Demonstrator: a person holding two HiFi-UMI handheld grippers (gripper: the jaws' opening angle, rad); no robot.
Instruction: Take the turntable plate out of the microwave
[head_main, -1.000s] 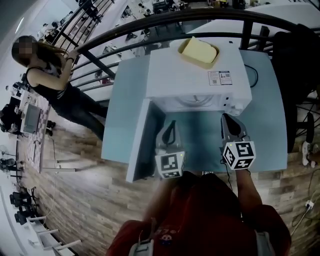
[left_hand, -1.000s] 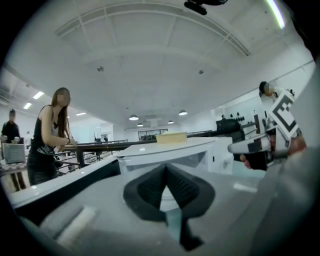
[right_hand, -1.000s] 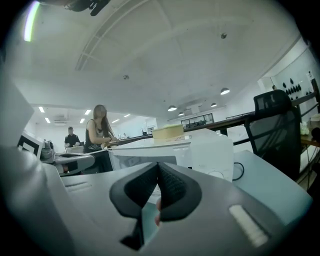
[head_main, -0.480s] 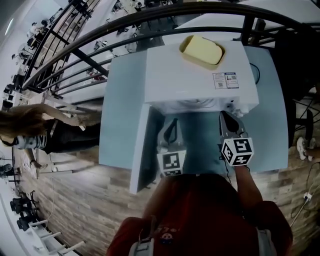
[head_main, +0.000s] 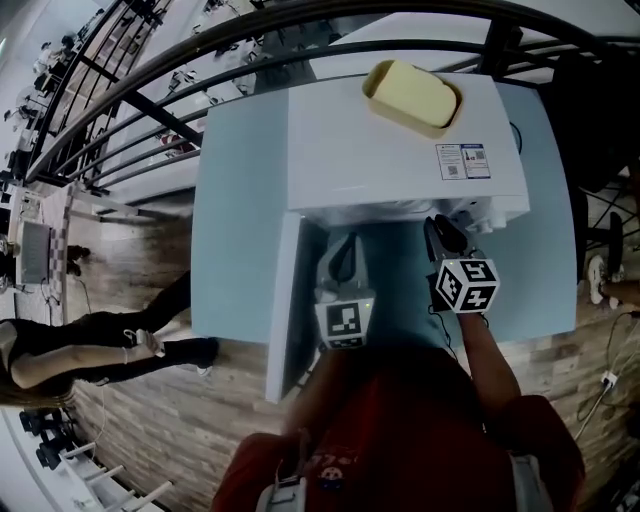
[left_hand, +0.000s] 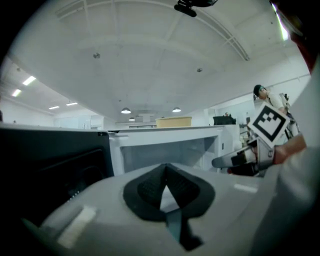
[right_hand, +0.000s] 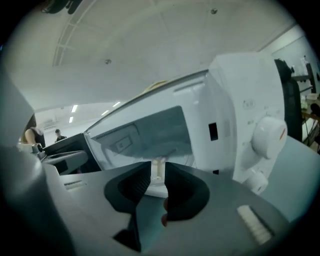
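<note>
Two tools hover before the open microwave (head_main: 400, 150). On the right tool (right_hand: 157, 174) the jaws have just been opening to a narrow, empty gap, aimed at the turntable plate (right_hand: 175, 152) inside the cavity. The left tool (left_hand: 165, 184) is closed tight. A grasp looks imminent.

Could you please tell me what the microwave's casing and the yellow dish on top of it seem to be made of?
Microwave casing: probably painted sheet metal, white and smooth, with flat panels and crisp edges. Yellow dish: likely plastic, though glazed ceramic is possible; uniform pale yellow, rounded thick rim.
</note>
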